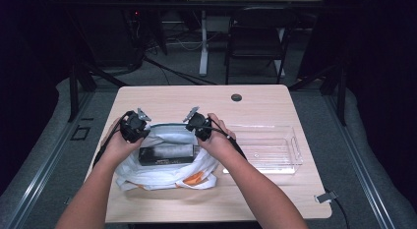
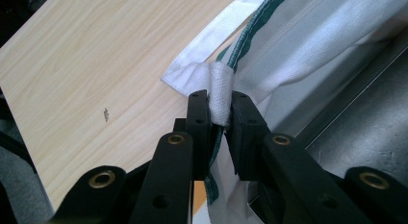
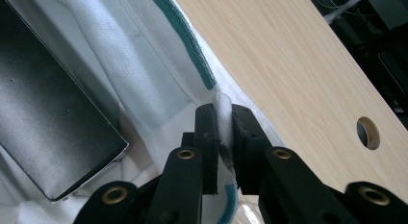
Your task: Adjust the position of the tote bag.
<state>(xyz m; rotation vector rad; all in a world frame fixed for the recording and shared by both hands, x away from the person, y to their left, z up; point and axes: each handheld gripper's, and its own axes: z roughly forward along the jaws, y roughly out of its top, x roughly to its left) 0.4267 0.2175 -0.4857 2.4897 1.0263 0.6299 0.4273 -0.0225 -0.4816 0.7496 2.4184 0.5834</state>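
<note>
A white fabric bag with green trim lies open on the wooden table. A dark rectangular box rests inside the bag, also seen as a dark box in the right gripper view. My left gripper is shut on the bag's rim at its left side. My right gripper is shut on the bag's rim at its right side. Both hands hold the bag's mouth spread apart.
A clear plastic bin stands just right of the bag. A round cable hole sits near the table's far edge. Something orange shows at the bag's near side. A folding chair stands beyond the table.
</note>
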